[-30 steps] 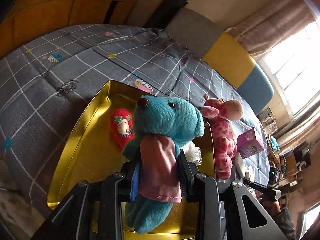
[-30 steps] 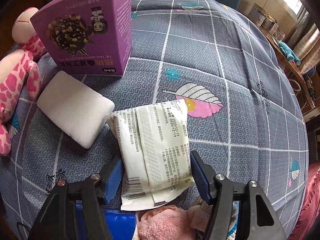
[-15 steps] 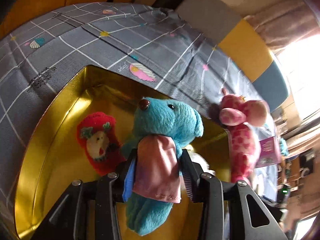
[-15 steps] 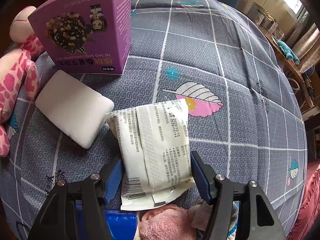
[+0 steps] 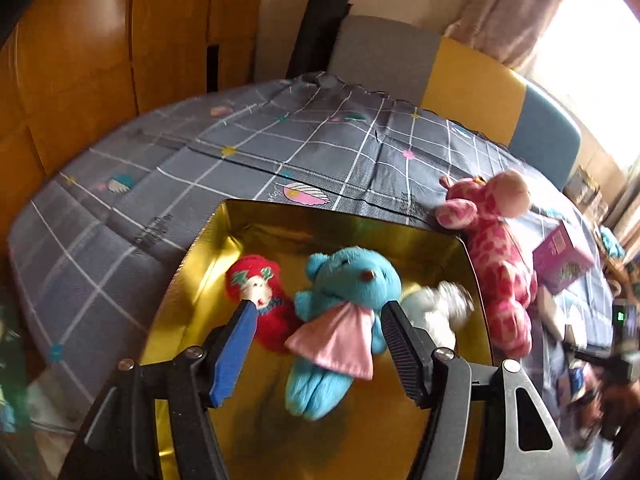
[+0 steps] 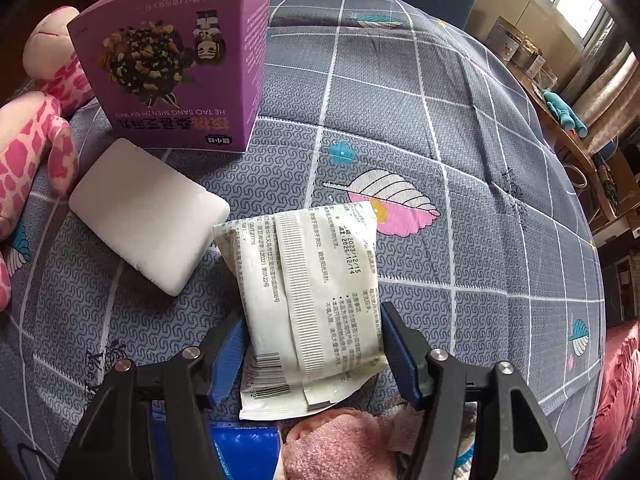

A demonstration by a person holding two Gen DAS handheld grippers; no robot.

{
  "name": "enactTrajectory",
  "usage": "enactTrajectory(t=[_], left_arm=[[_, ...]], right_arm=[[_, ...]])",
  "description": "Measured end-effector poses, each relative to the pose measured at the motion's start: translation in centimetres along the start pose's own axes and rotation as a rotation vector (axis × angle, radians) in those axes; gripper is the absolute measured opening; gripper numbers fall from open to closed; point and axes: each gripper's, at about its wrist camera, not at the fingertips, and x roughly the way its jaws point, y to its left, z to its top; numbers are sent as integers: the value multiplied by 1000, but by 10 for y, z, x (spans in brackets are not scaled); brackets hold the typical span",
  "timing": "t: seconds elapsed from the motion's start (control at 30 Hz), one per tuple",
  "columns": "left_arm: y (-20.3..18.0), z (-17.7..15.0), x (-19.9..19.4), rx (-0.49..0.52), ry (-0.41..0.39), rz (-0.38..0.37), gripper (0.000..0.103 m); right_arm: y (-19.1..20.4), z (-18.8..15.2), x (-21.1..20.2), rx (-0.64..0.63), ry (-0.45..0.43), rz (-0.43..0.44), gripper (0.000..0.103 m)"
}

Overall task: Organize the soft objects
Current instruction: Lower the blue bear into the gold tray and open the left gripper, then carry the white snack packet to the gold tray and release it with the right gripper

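Note:
In the left wrist view a blue teddy bear [image 5: 340, 316] with a pink cloth lies in the gold tray [image 5: 192, 248], between a red plush doll [image 5: 256, 292] and a white plush [image 5: 436, 308]. My left gripper [image 5: 318, 316] is open, its fingers apart on either side of the bear. A pink spotted giraffe plush [image 5: 496, 256] lies just right of the tray and shows in the right wrist view [image 6: 28, 148]. My right gripper [image 6: 314, 340] is open, its fingers on either side of a white wipes packet [image 6: 316, 292] on the bed.
A purple box [image 6: 176, 64] stands behind a white foam block [image 6: 148, 212] on the grey checked bedcover [image 6: 460, 152]. A pink towel [image 6: 340, 448] and a blue item [image 6: 244, 452] lie under the right gripper. A headboard [image 5: 460, 76] and wooden wall [image 5: 100, 60] lie beyond.
My left gripper opened and let go of the blue bear, which now lies in the tray, and it pulled back. The right gripper has barely moved.

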Motion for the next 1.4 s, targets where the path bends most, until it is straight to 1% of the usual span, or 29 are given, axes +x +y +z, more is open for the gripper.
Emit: enactTrajectory(t=[0.13, 0.23, 0.4, 0.6, 0.73, 0.83, 0.93, 1.0, 1.03, 1.1, 1.2, 1.3, 1.4], left_arm=[[-4, -14, -26, 46, -39, 16, 69], [-9, -23, -41, 84, -61, 22, 69], [-17, -39, -59, 130, -80, 10, 70], [-19, -52, -66, 130, -62, -17, 71], [-16, -59, -68, 126, -52, -23, 71], [-15, -64, -68, 128, -49, -20, 71], [-13, -67, -68, 125, -50, -18, 71], [-10, -69, -68, 120, -48, -19, 71], [-9, -70, -68, 120, -50, -19, 71], [-8, -71, -68, 120, -48, -19, 71], [-5, -73, -69, 121, -51, -18, 71], [-3, -77, -72, 131, -60, -10, 71], [0, -79, -74, 140, -72, 0, 71]], right_arm=[[7, -3, -5, 12, -21, -34, 62], [13, -8, -14, 29, -36, -41, 62], [22, -18, -27, 52, -68, -42, 61], [28, -27, -50, 92, -117, -33, 61], [33, -33, -78, 114, -168, -14, 61], [36, -37, -99, 117, -203, 11, 61], [49, -38, -113, 90, -229, 30, 61], [57, -43, -119, 74, -223, 28, 61], [55, -43, -118, 70, -206, 23, 61], [56, -44, -109, 67, -142, 24, 61], [55, -53, -106, 86, -104, 49, 61], [57, -61, -118, 108, -117, 100, 61], [71, -66, -138, 84, -155, 151, 61]])
